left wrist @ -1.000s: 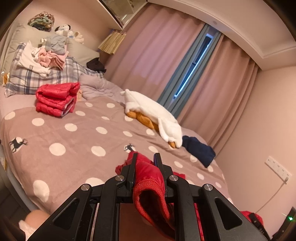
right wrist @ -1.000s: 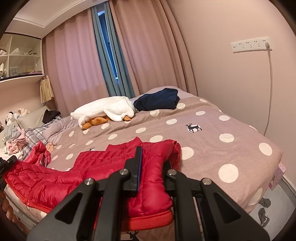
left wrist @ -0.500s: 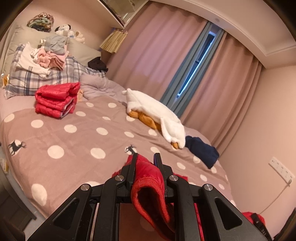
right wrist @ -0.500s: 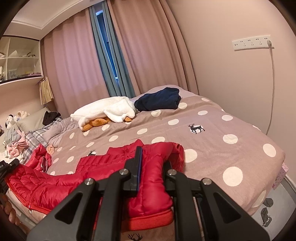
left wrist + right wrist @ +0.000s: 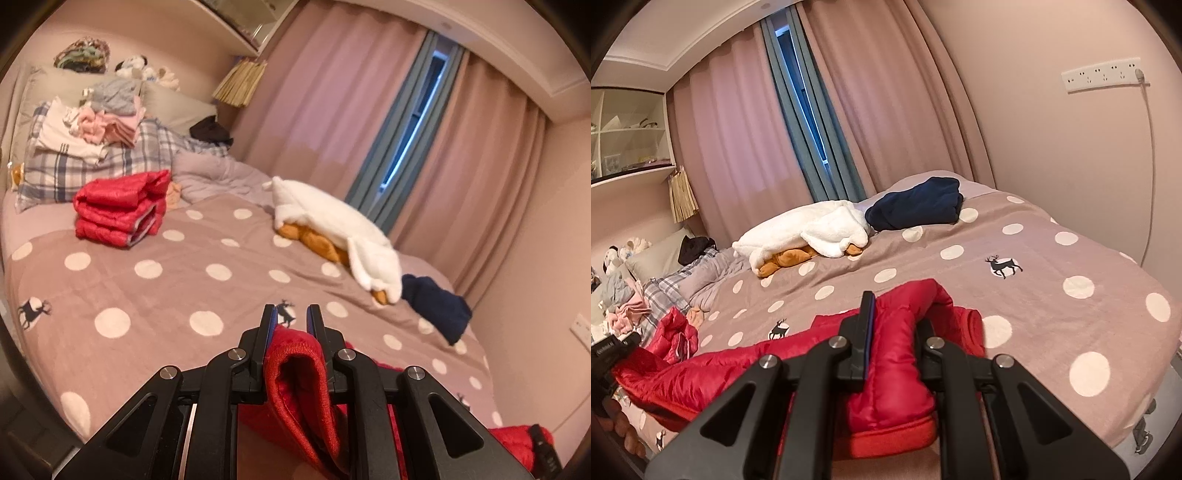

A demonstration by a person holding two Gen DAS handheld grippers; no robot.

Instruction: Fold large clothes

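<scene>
A red puffer jacket (image 5: 713, 376) lies stretched along the near edge of the polka-dot bed (image 5: 1052, 295). My right gripper (image 5: 892, 314) is shut on one of its ribbed cuffs (image 5: 890, 435), with the padded sleeve bunched between the fingers. My left gripper (image 5: 291, 317) is shut on the jacket's other red ribbed cuff (image 5: 299, 373), held above the bed (image 5: 147, 295). The left gripper also shows at the left edge of the right wrist view (image 5: 609, 350).
A folded red jacket (image 5: 122, 210) lies near the plaid pillow (image 5: 74, 166) with stacked clothes. A white fleece over a brown plush (image 5: 332, 225) and a navy garment (image 5: 436, 306) lie at the far side. Curtains stand behind; a wall socket strip (image 5: 1100, 74) is at the right.
The left gripper has moved forward and up over the bed with the cuff. The right gripper has shifted slightly, and the jacket between them is drawn out flatter.
</scene>
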